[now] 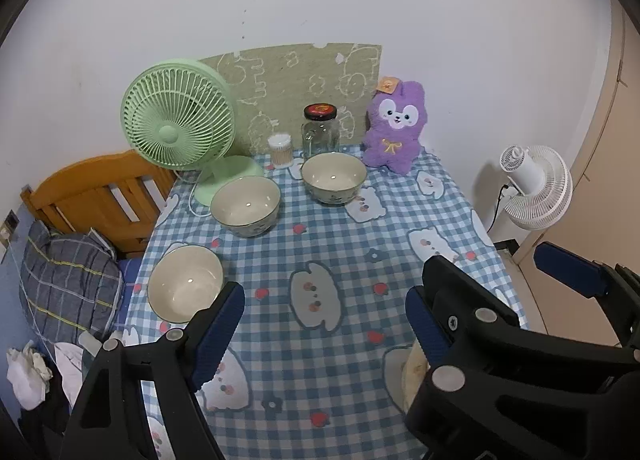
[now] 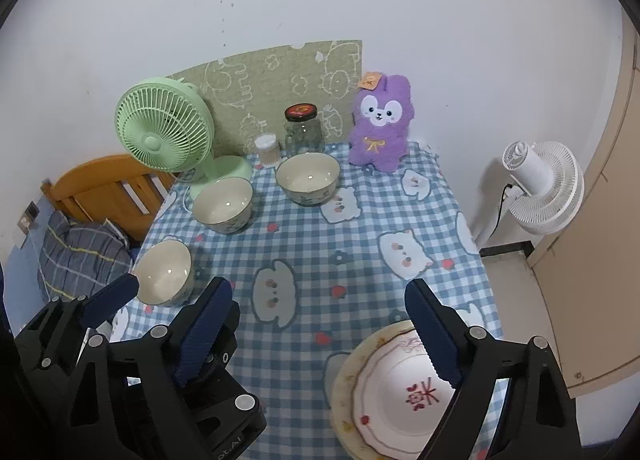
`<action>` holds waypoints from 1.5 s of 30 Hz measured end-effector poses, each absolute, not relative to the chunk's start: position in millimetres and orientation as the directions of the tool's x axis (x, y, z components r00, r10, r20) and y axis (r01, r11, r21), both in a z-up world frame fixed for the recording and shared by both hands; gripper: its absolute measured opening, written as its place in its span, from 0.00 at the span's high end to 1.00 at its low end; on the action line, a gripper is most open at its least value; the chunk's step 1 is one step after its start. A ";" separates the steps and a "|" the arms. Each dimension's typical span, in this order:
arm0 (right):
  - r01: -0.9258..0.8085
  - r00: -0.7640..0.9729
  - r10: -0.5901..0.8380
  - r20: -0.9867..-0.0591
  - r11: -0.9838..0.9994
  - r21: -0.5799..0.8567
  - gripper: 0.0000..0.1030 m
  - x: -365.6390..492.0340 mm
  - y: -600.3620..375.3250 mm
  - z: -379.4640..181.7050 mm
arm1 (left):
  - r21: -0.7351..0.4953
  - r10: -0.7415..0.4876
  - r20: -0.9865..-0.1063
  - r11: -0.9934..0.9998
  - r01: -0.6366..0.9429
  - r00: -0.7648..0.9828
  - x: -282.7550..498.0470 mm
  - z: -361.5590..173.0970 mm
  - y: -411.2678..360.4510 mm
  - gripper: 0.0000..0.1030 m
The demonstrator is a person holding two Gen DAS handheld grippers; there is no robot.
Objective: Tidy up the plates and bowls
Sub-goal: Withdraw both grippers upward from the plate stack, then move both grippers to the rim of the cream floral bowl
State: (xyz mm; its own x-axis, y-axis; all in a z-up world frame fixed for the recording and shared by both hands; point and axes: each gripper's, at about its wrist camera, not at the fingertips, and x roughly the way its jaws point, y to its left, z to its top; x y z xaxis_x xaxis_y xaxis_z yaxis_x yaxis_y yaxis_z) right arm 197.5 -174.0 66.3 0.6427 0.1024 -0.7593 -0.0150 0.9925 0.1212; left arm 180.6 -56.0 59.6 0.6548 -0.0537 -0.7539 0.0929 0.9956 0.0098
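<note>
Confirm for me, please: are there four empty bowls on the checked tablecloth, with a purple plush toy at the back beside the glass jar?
Not quite: there are three empty bowls, not four, as the left wrist view shows. The rest holds: they stand on the checked tablecloth, and the purple plush toy sits at the back beside the glass jar.

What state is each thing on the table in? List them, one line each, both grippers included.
Left gripper: open, holding nothing.
Right gripper: open, holding nothing.
Near bowl: upright, empty.
Middle bowl: upright, empty.
Far bowl: upright, empty.
Plate: face up, empty, at the table's near edge.
Glass jar: upright, lid on.
Green fan: standing; running or not, cannot tell.
Plush toy: sitting upright.
</note>
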 end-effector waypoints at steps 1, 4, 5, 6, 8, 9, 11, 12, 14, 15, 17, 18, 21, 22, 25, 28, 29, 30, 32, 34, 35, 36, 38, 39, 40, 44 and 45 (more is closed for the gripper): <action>-0.013 0.642 0.098 -0.761 0.993 0.118 0.14 199.4 -170.0 65.1 | 0.007 -0.055 -0.757 0.996 0.093 0.651 182.7 58.3 -51.3 0.17; -0.006 0.637 0.086 -0.766 0.994 0.107 0.17 204.9 -155.4 61.2 | 0.020 -0.038 -0.765 0.996 0.083 0.642 190.2 53.3 -36.0 0.24; -0.004 0.633 0.088 -0.769 0.994 0.110 0.17 207.6 -150.7 59.4 | 0.026 -0.031 -0.767 0.996 0.080 0.641 192.9 51.5 -32.3 0.24; -0.004 0.627 0.091 -0.773 0.993 0.114 0.17 209.9 -145.2 57.5 | 0.026 -0.029 -0.772 0.997 0.077 0.635 196.5 48.8 -26.2 0.24; -0.001 0.621 0.092 -0.779 0.993 0.117 0.17 214.5 -135.8 53.4 | 0.020 -0.029 -0.779 0.997 0.071 0.626 201.0 44.4 -15.7 0.25; -0.001 0.618 0.091 -0.781 0.993 0.116 0.17 216.9 -129.7 51.1 | 0.016 -0.032 -0.782 0.997 0.072 0.622 202.9 42.3 -11.3 0.25; 0.000 0.616 0.088 -0.783 0.994 0.112 0.19 221.2 -118.5 46.9 | 0.012 -0.034 -0.788 0.997 0.072 0.614 207.5 37.3 -0.3 0.26; 0.000 0.613 0.088 -0.785 0.994 0.112 0.20 223.1 -114.0 45.3 | 0.012 -0.034 -0.792 0.997 0.071 0.610 209.9 34.4 5.5 0.27; -0.002 0.606 0.091 -0.790 0.994 0.112 0.21 226.3 -104.2 41.2 | 0.010 -0.035 -0.799 0.997 0.071 0.600 213.8 29.5 14.9 0.30; -0.005 0.602 0.092 -0.793 0.994 0.112 0.21 228.2 -98.0 38.6 | 0.008 -0.035 -0.803 0.998 0.069 0.596 215.9 27.1 19.2 0.31; -0.010 0.597 0.096 -0.797 0.994 0.112 0.21 231.4 -88.4 34.8 | -0.001 -0.040 -0.808 0.998 0.067 0.588 219.6 22.0 30.0 0.31; -0.011 0.595 0.096 -0.798 0.994 0.111 0.22 233.5 -82.4 32.7 | -0.005 -0.043 -0.809 0.998 0.065 0.586 220.9 20.0 34.8 0.32; -0.014 0.589 0.097 -0.802 0.994 0.110 0.22 238.7 -69.0 25.9 | -0.006 -0.042 -0.812 0.998 0.063 0.583 225.7 13.7 47.8 0.34; -0.013 0.587 0.097 -0.803 0.994 0.111 0.22 240.2 -65.3 23.5 | -0.003 -0.038 -0.812 0.998 0.061 0.582 227.8 10.7 53.3 0.35; -0.015 0.582 0.102 -0.807 0.993 0.115 0.23 246.7 -51.5 14.1 | 0.000 -0.033 -0.819 0.998 0.057 0.573 233.7 2.9 66.7 0.37; -0.020 0.579 0.102 -0.809 0.994 0.111 0.25 253.9 -38.5 4.2 | -0.002 -0.030 -0.824 0.999 0.050 0.566 239.6 -7.4 79.2 0.38; -0.021 0.573 0.104 -0.813 0.993 0.112 0.25 256.6 -34.5 0.0 | 0.002 -0.023 -0.826 0.999 0.045 0.563 241.7 -11.3 83.1 0.38; -0.022 0.568 0.106 -0.816 0.993 0.113 0.25 259.2 -31.0 -3.8 | 0.005 -0.019 -0.828 0.999 0.041 0.560 243.4 -14.6 85.9 0.38; -0.024 0.558 0.107 -0.823 0.993 0.112 0.26 265.4 -23.3 -11.6 | 0.006 -0.013 -0.837 0.999 0.033 0.548 249.2 -24.1 93.4 0.38; -0.027 0.551 0.105 -0.828 0.994 0.109 0.27 271.2 -16.0 -19.0 | 0.006 -0.009 -0.844 1.000 0.027 0.536 254.9 -32.9 100.6 0.38; -0.028 0.549 0.106 -0.829 0.994 0.109 0.27 273.6 -13.6 -21.8 | 0.007 -0.007 -0.847 1.000 0.024 0.532 257.1 -35.9 103.0 0.38; -0.029 0.544 0.109 -0.832 0.993 0.111 0.27 276.3 -11.3 -25.2 | 0.008 -0.004 -0.849 1.000 0.020 0.529 259.2 -39.0 105.4 0.40; -0.033 0.530 0.125 -0.839 0.991 0.126 0.27 282.2 -5.9 -32.6 | 0.013 0.004 -0.851 1.000 0.012 0.526 263.5 -45.2 110.9 0.41; -0.033 0.527 0.127 -0.840 0.991 0.129 0.27 284.6 -3.6 -35.3 | 0.016 0.009 -0.851 1.000 0.009 0.526 265.6 -47.3 113.1 0.41; -0.033 0.525 0.128 -0.842 0.991 0.130 0.27 286.9 -0.9 -37.6 | 0.024 0.018 -0.851 1.000 0.006 0.526 268.1 -50.3 116.5 0.41; -0.038 0.501 0.131 -0.856 0.991 0.129 0.31 298.0 11.4 -52.1 | 0.037 0.033 -0.859 0.999 -0.001 0.511 277.5 -61.6 125.7 0.44; -0.042 0.492 0.135 -0.860 0.990 0.131 0.32 300.8 13.7 -55.6 | 0.041 0.037 -0.861 0.999 -0.005 0.507 279.7 -64.4 127.7 0.45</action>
